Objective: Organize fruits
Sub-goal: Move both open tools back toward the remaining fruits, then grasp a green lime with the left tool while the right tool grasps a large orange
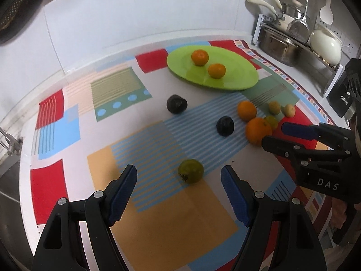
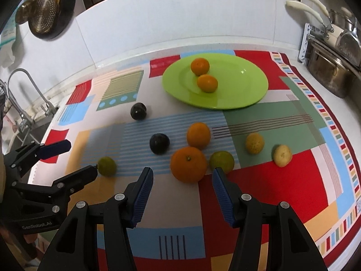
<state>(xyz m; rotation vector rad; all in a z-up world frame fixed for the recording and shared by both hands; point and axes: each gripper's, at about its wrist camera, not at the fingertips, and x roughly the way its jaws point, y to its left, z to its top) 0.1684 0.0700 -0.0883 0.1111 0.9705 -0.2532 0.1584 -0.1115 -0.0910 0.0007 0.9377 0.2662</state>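
A green plate [image 1: 237,83] [image 2: 243,83] at the back of the patterned cloth carries two oranges [image 1: 199,57] [image 1: 216,70]. Loose on the cloth lie two dark fruits [image 1: 176,103] [image 1: 225,126], two more oranges [image 2: 198,135] [image 2: 188,164], green fruits [image 1: 190,171] [image 2: 222,161] and two small yellowish ones [image 2: 255,143] [image 2: 282,155]. My left gripper [image 1: 179,169] [image 2: 80,157] stands open, and the near green fruit lies just ahead between its fingertips. My right gripper [image 2: 182,171] [image 1: 276,134] is open too, with the biggest orange just beyond its tips.
A dish rack with pots and pans [image 1: 282,43] and a white kettle [image 1: 326,45] stand at the back right, next to a black appliance [image 1: 345,94]. A faucet [image 2: 22,90] and sink are on the left. White wall tiles run behind the counter.
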